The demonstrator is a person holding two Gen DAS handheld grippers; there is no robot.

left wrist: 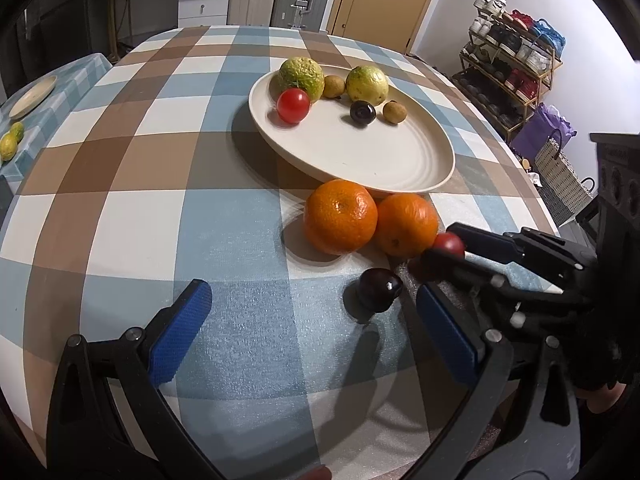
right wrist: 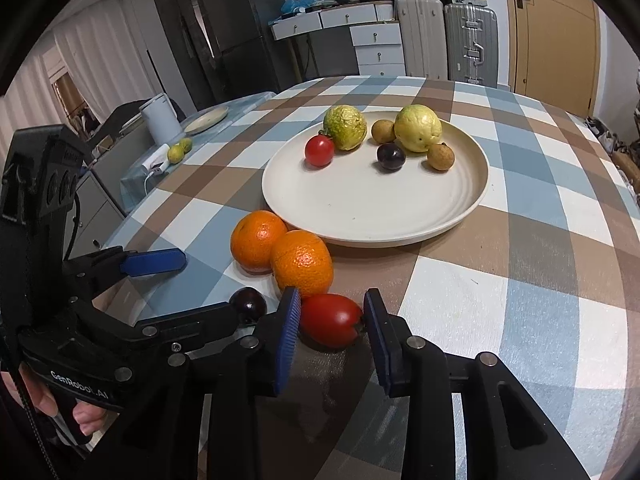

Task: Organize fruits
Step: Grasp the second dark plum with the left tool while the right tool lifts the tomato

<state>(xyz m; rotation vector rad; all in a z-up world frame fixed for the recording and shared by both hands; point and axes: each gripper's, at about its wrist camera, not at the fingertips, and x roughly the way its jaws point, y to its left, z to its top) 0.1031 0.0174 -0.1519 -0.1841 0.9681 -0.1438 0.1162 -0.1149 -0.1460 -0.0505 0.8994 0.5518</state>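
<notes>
Jaws astride red tomato (right wrist: 330, 320)

Table (right wrist: 540, 264): round, covered with a checked cloth in blue, brown and white.

Directly on the cloth:
- Plate (right wrist: 360, 220), cream, round, set toward the middle and bearing several fruits.
- Two oranges (right wrist: 280, 252), touching each other, just beside the plate's near rim.
- Dark plum (right wrist: 249, 300), near the oranges on the near side.
- Red tomato (right wrist: 330, 320), just beside the nearer orange.
</notes>
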